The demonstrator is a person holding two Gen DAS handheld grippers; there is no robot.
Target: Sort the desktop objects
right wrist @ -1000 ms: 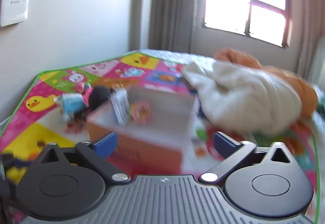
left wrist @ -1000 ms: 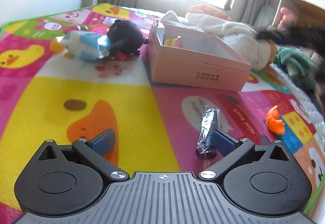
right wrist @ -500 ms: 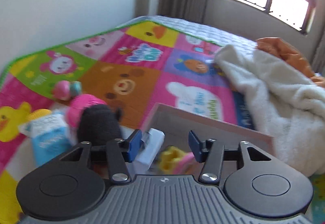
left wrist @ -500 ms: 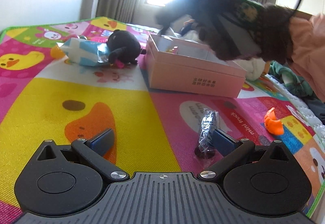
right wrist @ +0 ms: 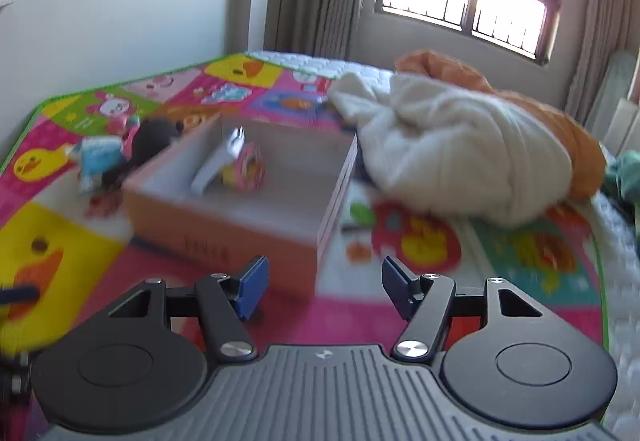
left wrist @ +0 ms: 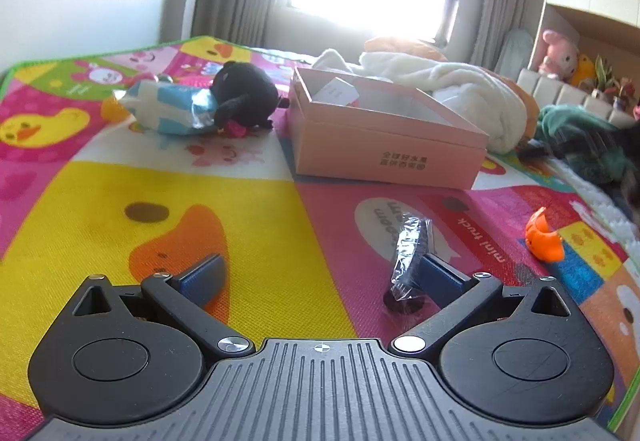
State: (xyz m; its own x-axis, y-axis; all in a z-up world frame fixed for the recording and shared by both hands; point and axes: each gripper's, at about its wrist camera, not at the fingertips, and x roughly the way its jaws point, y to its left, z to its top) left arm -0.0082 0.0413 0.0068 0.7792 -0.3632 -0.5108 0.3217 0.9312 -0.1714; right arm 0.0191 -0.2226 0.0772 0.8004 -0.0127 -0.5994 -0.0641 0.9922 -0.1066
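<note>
My left wrist view sits low over the play mat (left wrist: pixel 240 201); the right looks from higher, both sharing the pink box (left wrist: pixel 384 145) (right wrist: pixel 240 217).

Right wrist view is motion-blurred throughout: lettering on the pink box (right wrist: pixel 224 237) front is unreadable, and the white item (right wrist: pixel 216 165) and pink-yellow item (right wrist: pixel 246 171) inside cannot be identified. From the left wrist view, the near wall of the box hides most of its contents. The plastic-wrapped dark object (left wrist: pixel 408 253) is partly covered by the left gripper's (left wrist: pixel 320 277) right finger. Window glare washes out detail behind.
</note>
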